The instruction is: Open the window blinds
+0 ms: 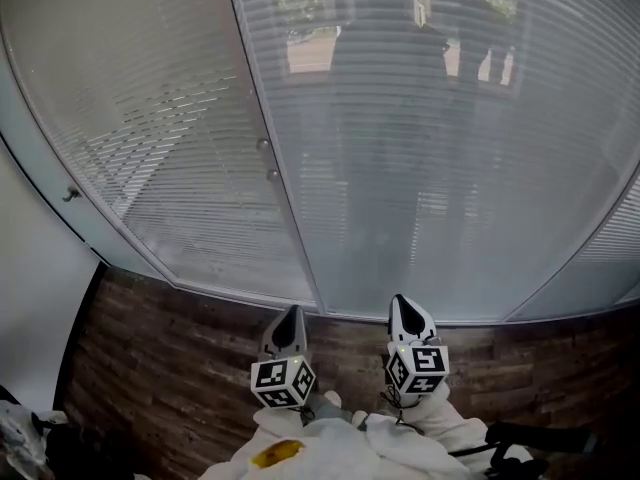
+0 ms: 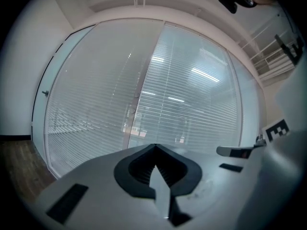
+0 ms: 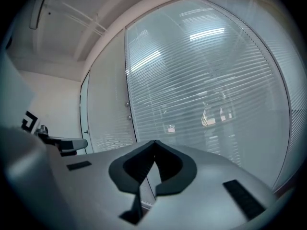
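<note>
Closed horizontal blinds (image 1: 420, 168) hang behind glass panels ahead of me, and a second panel of blinds (image 1: 150, 138) stands to the left. Two small round knobs (image 1: 267, 159) sit on the frame between the panels; the same knobs (image 3: 128, 111) show in the right gripper view. My left gripper (image 1: 290, 315) and right gripper (image 1: 403, 304) are side by side low in the head view, pointing at the blinds and well short of the glass. Both are shut with nothing between the tips, as the left gripper (image 2: 154, 146) and right gripper (image 3: 154, 142) show in their own views.
Dark wooden floor (image 1: 180, 368) runs up to the base of the glass. A white wall (image 1: 30, 288) closes the left side, with a small handle (image 1: 70, 194) on the frame there. A dark object (image 1: 60, 453) lies at the bottom left. White sleeves (image 1: 350, 453) hold the grippers.
</note>
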`<state>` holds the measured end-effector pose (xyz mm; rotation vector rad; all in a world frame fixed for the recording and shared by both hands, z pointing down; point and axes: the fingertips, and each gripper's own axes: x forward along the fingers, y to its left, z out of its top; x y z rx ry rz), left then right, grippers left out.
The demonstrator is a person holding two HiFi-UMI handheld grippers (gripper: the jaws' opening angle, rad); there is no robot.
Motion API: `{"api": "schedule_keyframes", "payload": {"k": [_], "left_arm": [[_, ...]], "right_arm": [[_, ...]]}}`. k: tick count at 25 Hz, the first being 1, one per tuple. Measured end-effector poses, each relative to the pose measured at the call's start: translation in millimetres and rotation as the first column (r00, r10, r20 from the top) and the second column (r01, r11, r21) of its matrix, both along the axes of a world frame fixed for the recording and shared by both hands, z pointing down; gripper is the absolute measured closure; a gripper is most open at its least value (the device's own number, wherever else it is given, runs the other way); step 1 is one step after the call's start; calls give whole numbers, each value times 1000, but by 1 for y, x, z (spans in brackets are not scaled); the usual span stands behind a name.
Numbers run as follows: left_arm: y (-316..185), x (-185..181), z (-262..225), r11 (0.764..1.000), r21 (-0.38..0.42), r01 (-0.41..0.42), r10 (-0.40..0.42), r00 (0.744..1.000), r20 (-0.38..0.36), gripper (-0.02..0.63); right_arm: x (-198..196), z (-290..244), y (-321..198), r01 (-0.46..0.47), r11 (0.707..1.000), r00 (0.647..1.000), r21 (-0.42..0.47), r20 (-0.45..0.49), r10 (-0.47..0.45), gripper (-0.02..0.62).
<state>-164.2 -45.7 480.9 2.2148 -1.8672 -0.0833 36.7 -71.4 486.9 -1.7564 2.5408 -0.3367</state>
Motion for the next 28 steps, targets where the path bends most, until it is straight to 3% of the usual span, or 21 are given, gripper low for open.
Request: {"api": "schedule_keyframes", "payload": {"k": [4,9,17,23,28], "left_arm": [[-24,4,4,1000,-11,-15,15,1000,-7,607],[-61,12,1,998,32,-61,60,998,11,607],[-149,5,12,988,69,-137,137,991,-3,607],[-197,14,-15,969,104,-223,222,975,29,607],[-217,22,-31,968,93,-234,231,972,50,609]], "right_arm": [[2,3,-19,-9,1000,1000,-13,-1,9,583],[8,6,-49,-55,999,999,-2,-2,55,583],[-19,13,-123,-72,997,997,42,-3,73,583],[-23,-13,-163,-120,991,993,63,2,120,583],[-16,-29,-181,-118,992,993,46,0,118,583]]}}
